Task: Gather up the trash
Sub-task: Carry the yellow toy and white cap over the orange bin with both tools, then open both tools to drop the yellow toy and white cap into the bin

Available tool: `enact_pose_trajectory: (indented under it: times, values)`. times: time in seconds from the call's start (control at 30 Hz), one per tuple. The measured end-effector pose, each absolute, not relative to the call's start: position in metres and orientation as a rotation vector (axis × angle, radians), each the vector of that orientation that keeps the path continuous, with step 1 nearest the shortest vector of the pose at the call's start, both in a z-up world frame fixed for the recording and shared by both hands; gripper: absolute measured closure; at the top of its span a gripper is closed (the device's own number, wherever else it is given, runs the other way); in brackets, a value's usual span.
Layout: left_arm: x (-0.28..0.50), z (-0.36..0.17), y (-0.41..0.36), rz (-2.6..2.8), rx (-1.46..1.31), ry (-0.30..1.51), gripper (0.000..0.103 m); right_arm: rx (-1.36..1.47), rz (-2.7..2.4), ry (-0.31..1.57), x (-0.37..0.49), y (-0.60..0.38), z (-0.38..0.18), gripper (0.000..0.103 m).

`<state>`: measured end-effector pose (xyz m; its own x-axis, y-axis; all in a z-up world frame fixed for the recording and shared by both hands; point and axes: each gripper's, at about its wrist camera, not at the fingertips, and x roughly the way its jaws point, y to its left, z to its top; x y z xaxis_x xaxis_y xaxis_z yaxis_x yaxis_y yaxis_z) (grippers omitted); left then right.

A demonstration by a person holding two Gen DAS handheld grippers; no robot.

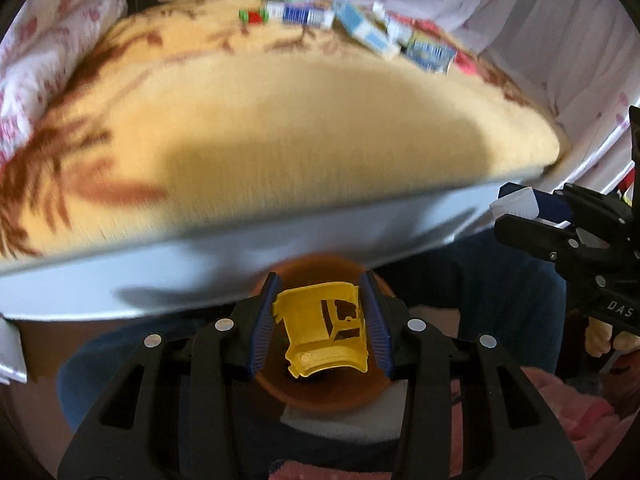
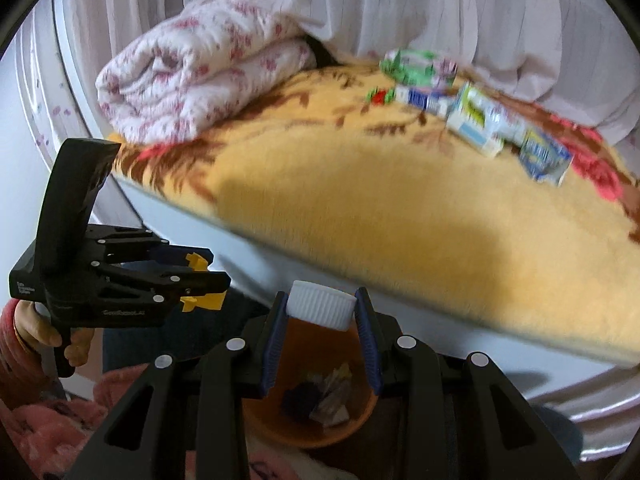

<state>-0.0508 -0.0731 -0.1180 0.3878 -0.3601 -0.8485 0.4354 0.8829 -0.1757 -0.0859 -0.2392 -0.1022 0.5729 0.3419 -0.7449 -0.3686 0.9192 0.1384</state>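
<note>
A bed (image 2: 400, 216) fills the middle of both views, covered by a fuzzy yellow blanket (image 1: 280, 132) with brown leaf patterns and red flowers toward its right edge. A folded white quilt with pink flowers (image 2: 192, 80) lies on it at the upper left of the right wrist view. Along the far side, toward the upper right, a row of trash rests on the blanket: a green wrapper (image 2: 412, 66), a small red and green piece (image 2: 378, 97), and several blue and white cartons (image 2: 476, 120).
</note>
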Motion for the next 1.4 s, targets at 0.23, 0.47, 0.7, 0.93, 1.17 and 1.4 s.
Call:
enact_pose_trajectory:
  times: [0.23, 0.47, 0.7, 0.93, 1.17, 1.4]
  values:
    - [-0.053, -0.168, -0.081, -0.481, 0.118, 1.203, 0.062, -0.034, 0.435, 0.986, -0.078, -0.232, -0.145, 0.069]
    - [-0.048, -0.225, -0.088, -0.449, 0.123, 1.374, 0.062, -0.021, 0.436, 1.15, -0.066, -0.222, -0.2, 0.069]
    - [-0.036, -0.27, -0.087, -0.406, 0.103, 1.539, 0.062, -0.021, 0.416, 1.268, -0.051, -0.213, -0.24, 0.069]
    - [-0.033, -0.289, -0.083, -0.387, 0.082, 1.616, 0.062, -0.022, 0.415, 1.319, -0.047, -0.206, -0.255, 0.069]
    - [-0.029, -0.294, -0.08, -0.351, 0.058, 1.626, 0.034, -0.005, 0.394, 1.314, -0.043, -0.207, -0.255, 0.048]
    - [-0.03, -0.292, -0.08, -0.34, 0.055, 1.613, 0.03, 0.004, 0.373, 1.296, -0.045, -0.211, -0.25, 0.045]
